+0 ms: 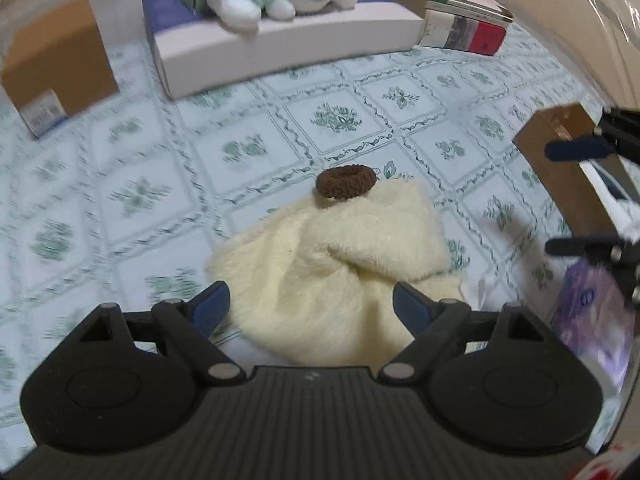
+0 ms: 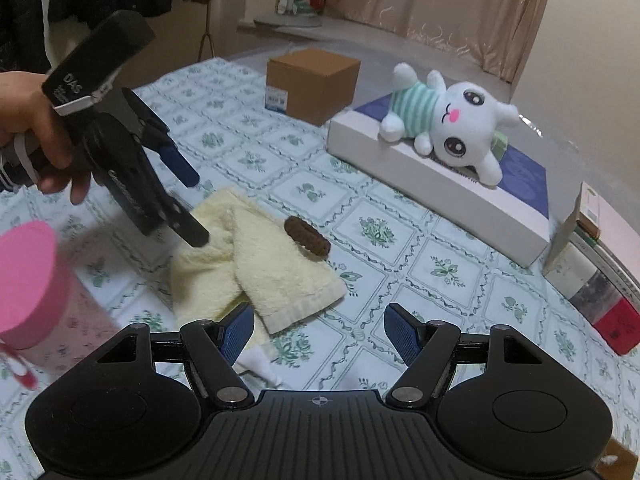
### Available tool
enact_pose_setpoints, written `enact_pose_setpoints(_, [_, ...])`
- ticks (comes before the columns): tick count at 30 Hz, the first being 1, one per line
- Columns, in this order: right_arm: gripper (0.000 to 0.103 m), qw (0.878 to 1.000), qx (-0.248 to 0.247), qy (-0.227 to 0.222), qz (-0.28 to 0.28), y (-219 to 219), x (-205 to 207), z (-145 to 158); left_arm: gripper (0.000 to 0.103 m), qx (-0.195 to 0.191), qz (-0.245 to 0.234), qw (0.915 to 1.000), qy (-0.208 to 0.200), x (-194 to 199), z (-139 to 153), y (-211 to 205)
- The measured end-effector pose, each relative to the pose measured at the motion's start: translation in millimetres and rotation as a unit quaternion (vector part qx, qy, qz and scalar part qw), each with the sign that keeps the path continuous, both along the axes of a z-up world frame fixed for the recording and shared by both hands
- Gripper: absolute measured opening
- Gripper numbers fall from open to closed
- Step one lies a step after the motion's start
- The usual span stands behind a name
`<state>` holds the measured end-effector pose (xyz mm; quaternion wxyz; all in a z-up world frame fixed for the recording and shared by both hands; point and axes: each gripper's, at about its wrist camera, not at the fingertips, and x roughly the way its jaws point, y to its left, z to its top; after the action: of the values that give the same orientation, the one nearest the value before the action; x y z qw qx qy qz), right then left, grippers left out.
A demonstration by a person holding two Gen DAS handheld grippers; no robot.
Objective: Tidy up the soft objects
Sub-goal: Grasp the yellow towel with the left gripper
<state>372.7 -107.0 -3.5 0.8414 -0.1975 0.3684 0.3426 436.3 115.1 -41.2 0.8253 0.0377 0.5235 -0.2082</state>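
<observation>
- While both stand open and empty, your left tongs (image 1: 311,306) hover right over the cream towel (image 1: 336,264) on the worktop (image 1: 140,184)
- A brown hair tie (image 1: 346,182) rests on the towel's far edge
- Your right tongs (image 2: 319,330) sit just beside the towel's near corner

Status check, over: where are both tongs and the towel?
Left tongs open, low over crumpled cream fluffy towel. Right tongs open, empty, near towel's corner. Brown knitted hair ring sits on towel's far edge, in the way.
</observation>
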Motion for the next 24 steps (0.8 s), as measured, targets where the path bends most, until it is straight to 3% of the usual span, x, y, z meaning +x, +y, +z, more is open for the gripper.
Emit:
enact_pose_setpoints(5, [0.072, 1.0, -0.002, 0.02, 0.012, 4.1, 17.0, -16.0, 0.087, -0.046, -0.012, 0.9978, 0.046, 15.3, -19.5, -12.7])
enact_pose_setpoints(13, [0.072, 1.0, -0.007, 0.026, 0.007, 8.9, 34.3, -30.0, 0.086, -0.05, -0.006, 0.9965, 0.067, 28.4, -33.7, -27.4])
enact_pose_setpoints(15, [0.072, 1.0, -0.007, 0.026, 0.007, 10.0, 36.3, -31.4, 0.075, -0.039, 0.0, 0.9974, 0.061, 29.1, -32.8, -27.8])
enact_pose_setpoints(19, [0.072, 1.0, -0.002, 0.025, 0.004, 13.2, 41.6, -31.3, 0.037, -0.014, -0.001, 0.9989, 0.045, 26.5, -30.3, -18.0])
enact_pose_setpoints(20, [0.072, 1.0, 0.0, 0.025, 0.004, 14.4, 43.0, -30.9, 0.032, -0.017, 0.0, 0.9988, 0.045, 26.1, -29.9, -13.8])
enact_pose_setpoints(24, [0.072, 1.0, 0.012, 0.026, 0.008, 21.9, 49.6, -28.4, 0.026, -0.023, 0.001, 0.9988, 0.042, 22.0, -26.5, 4.1])
